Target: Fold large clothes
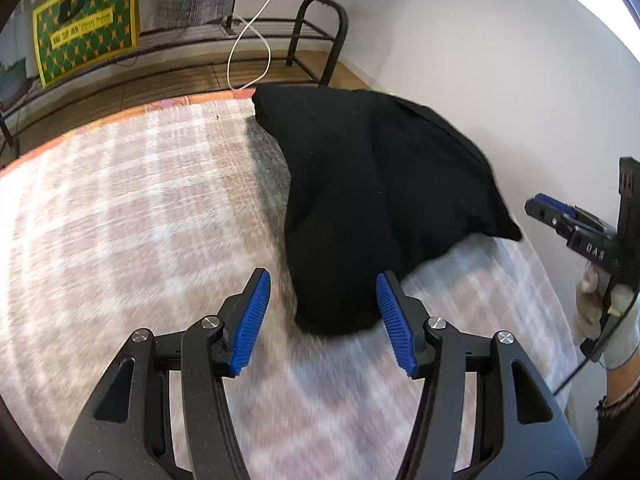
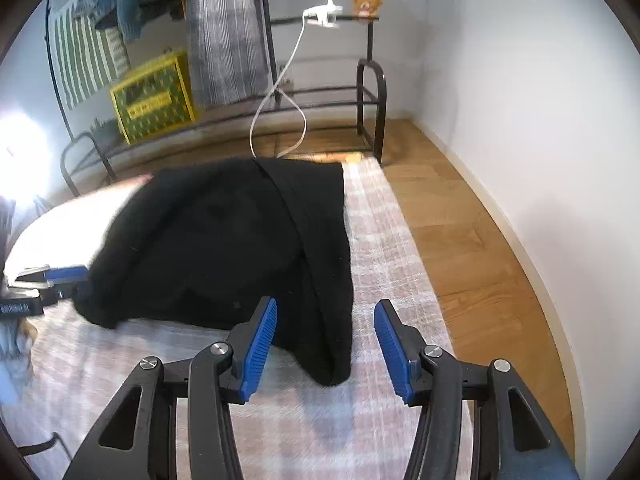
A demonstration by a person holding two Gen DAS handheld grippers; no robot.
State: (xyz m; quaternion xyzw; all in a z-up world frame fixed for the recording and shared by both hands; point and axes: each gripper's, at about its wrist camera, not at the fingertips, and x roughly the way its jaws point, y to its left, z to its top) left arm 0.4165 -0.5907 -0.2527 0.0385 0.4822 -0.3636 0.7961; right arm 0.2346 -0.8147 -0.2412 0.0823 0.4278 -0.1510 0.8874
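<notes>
A black garment [image 1: 372, 200] lies folded in a thick bundle on a bed with a pink-and-white plaid cover [image 1: 132, 208]. My left gripper [image 1: 325, 316] hovers over the bundle's near corner, open; the corner shows in the gap and the blue pads do not press on it. In the right wrist view the same garment [image 2: 224, 244] stretches away, and its near right corner lies between the fingers of my right gripper [image 2: 326, 344], also open and apart from the cloth. Each gripper appears at the edge of the other's view: the right gripper [image 1: 536, 206] in a gloved hand, the left gripper [image 2: 74, 280] beside the bundle.
Past the bed's far edge stands a dark metal clothes rack [image 2: 370, 92] with hanging clothes [image 2: 228, 32] and a yellow-green crate [image 2: 154, 96]. A white cable [image 2: 280, 92] loops down to the wooden floor [image 2: 472, 240]. A white wall [image 2: 540, 100] runs along the right.
</notes>
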